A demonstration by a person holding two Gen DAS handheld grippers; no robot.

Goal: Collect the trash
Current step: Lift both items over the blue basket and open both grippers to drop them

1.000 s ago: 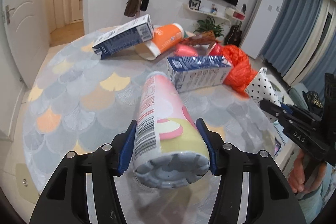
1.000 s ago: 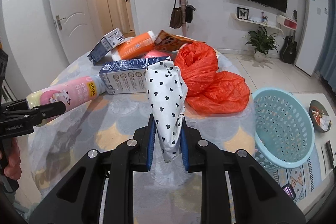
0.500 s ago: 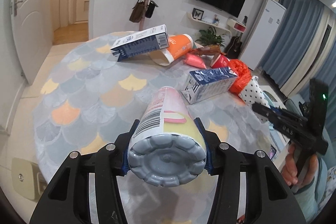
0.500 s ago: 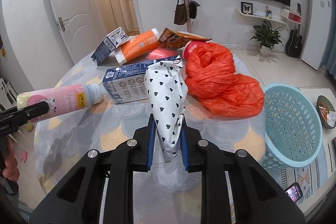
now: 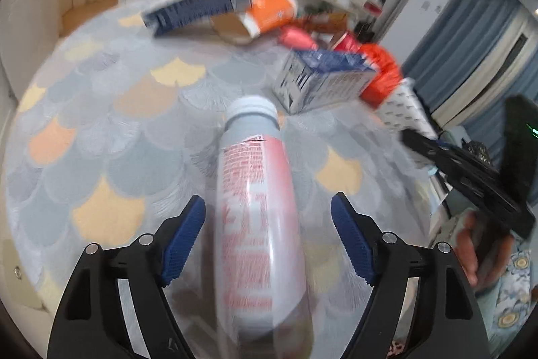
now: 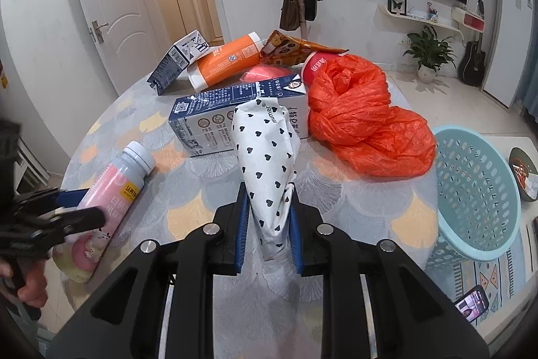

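Each gripper was a black plastic frame with triangular cut-outs, round silver screws at the joints, and two fingers faced with ribbed blue pads. The left gripper (image 5: 268, 217) filled the bottom of its frame, the right gripper (image 6: 268, 217) likewise. A small white triangle mark sat low on the left one's frame.

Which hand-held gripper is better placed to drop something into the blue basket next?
The right hand-held gripper: it is shut on the heart-print bag, the blue basket beside it. The left has just opened off the bottle.
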